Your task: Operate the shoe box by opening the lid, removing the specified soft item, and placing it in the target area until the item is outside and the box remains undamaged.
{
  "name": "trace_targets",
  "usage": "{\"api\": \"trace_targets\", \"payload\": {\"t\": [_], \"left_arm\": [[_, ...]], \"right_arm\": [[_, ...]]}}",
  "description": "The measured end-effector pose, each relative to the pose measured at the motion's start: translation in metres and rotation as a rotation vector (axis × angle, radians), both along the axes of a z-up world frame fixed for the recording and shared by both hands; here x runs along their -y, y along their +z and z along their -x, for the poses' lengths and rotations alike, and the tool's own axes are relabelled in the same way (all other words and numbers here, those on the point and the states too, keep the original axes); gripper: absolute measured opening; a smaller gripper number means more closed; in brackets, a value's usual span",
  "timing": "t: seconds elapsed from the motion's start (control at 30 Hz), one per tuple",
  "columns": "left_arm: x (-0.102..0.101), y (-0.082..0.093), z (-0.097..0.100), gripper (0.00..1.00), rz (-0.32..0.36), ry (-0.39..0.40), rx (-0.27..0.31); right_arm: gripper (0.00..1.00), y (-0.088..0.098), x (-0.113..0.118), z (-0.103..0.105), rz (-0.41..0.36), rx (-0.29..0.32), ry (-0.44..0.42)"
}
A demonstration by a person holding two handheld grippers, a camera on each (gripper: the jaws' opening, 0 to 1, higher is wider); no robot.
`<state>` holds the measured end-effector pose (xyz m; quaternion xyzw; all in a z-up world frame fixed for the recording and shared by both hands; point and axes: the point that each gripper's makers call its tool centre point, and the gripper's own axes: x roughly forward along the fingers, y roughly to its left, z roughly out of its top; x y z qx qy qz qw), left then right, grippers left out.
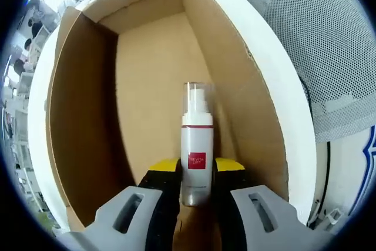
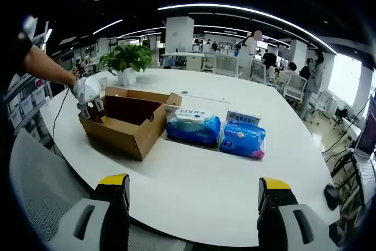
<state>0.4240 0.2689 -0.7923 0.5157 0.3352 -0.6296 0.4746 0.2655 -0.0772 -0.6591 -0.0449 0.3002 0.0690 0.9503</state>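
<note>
A white pump bottle [image 1: 196, 136] with a clear cap and a red label is clamped between the yellow-tipped jaws of my left gripper [image 1: 197, 168], which is shut on it. Behind the bottle is the brown inside of the open cardboard shoe box [image 1: 82, 116]. In the right gripper view the same box [image 2: 126, 124] sits on the left of a white table [image 2: 200, 186], and a person's hand holds the left gripper [image 2: 88, 105] at its far left end. My right gripper [image 2: 192, 195] hangs over the table's near edge, open, with nothing between its jaws.
Two blue packs of wipes [image 2: 194, 127] [image 2: 242, 139] lie side by side just right of the box. A potted plant [image 2: 126, 60] stands behind it. A grey mesh chair back [image 1: 329, 57] is beside the box. Desks, chairs and people fill the far room.
</note>
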Motion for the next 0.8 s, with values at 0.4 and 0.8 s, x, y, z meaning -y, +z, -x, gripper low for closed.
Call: {"api": "trace_targets", "payload": {"t": [0.4,0.8], "left_arm": [[0.001,0.010,-0.004,0.18,0.011,0.048,0.030],[0.016,0.044,-0.003,0.18,0.090,0.104,0.072]], "right_arm": [[0.89,0.009,0.001,-0.001,-0.011,0.020,-0.002],[0.86,0.017,-0.011,-0.007,-0.058,0.031,0.019]]}}
